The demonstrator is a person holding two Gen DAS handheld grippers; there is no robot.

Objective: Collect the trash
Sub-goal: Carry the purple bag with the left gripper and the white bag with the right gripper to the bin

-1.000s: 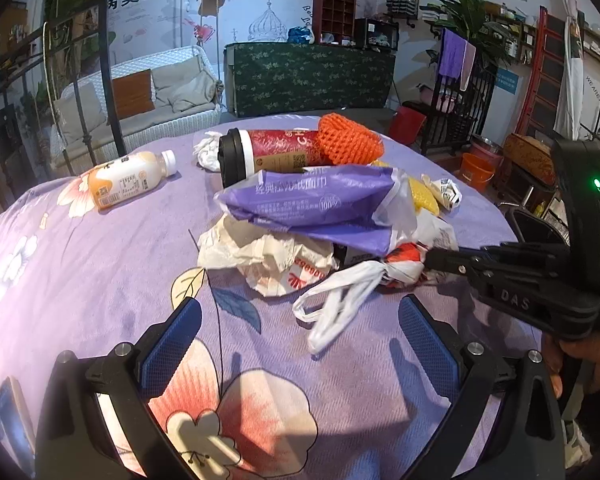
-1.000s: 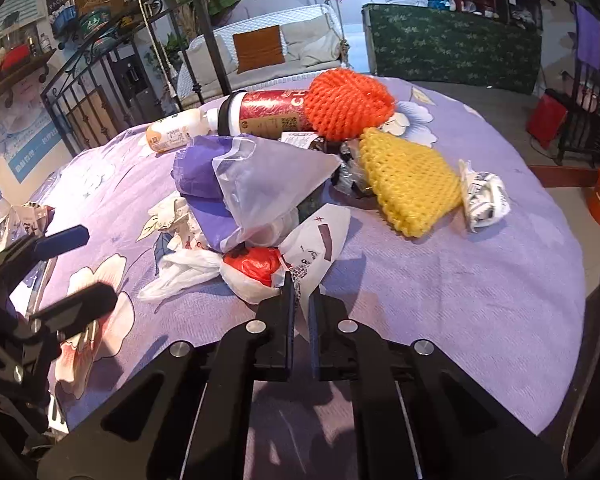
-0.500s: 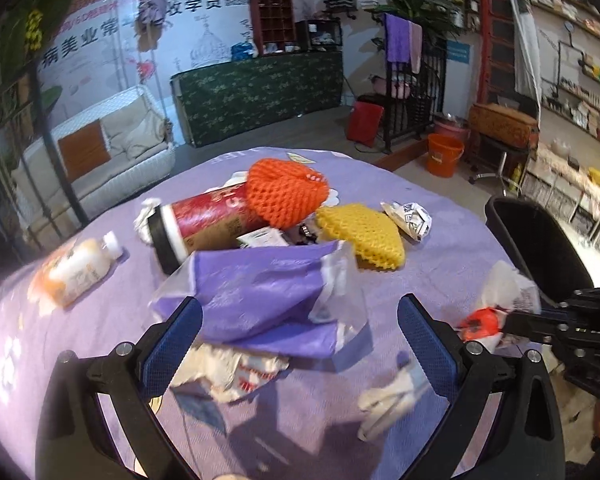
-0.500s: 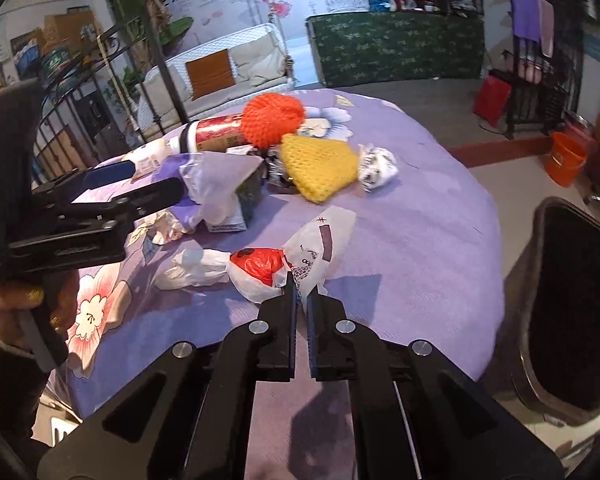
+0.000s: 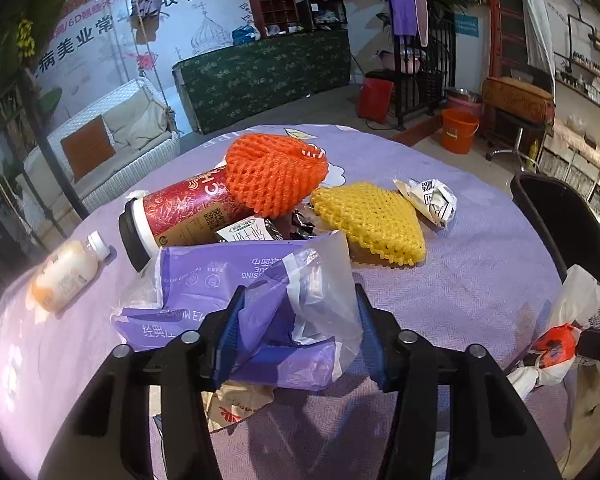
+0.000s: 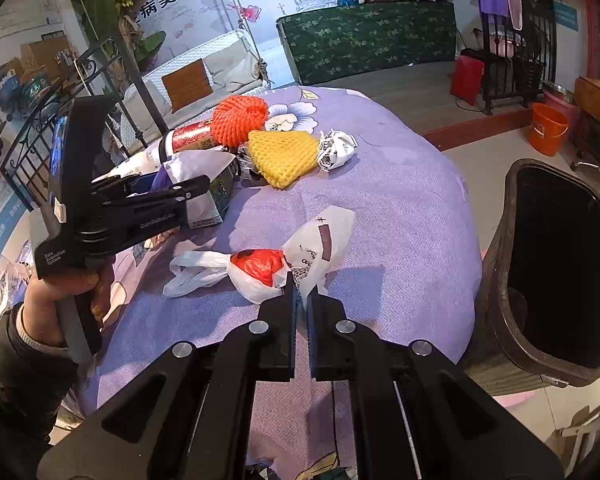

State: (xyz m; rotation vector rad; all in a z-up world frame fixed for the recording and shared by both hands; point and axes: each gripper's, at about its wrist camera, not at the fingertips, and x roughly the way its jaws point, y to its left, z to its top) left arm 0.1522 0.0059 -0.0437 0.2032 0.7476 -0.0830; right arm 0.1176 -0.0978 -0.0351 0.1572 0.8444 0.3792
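My left gripper (image 5: 298, 324) is shut on the purple plastic package (image 5: 228, 276), its blue pads pressing the crumpled wrapper from both sides. It also shows in the right wrist view (image 6: 188, 190). My right gripper (image 6: 302, 300) is shut on a white plastic bag with a red patch (image 6: 276, 264), held near the table's edge; the bag shows in the left wrist view (image 5: 560, 336). A dark trash bin (image 6: 556, 272) stands open to the right of the table.
On the purple flowered tablecloth (image 5: 460, 272) lie an orange foam net (image 5: 272, 172), a yellow foam net (image 5: 372, 220), a red cup (image 5: 180, 212), crumpled paper (image 5: 432, 200), a small drink bottle (image 5: 64, 272) and a crumpled paper bag (image 5: 236, 400).
My left gripper has moved forward and closed on the purple package. My right gripper has carried the white bag right, toward the table's edge and the bin.
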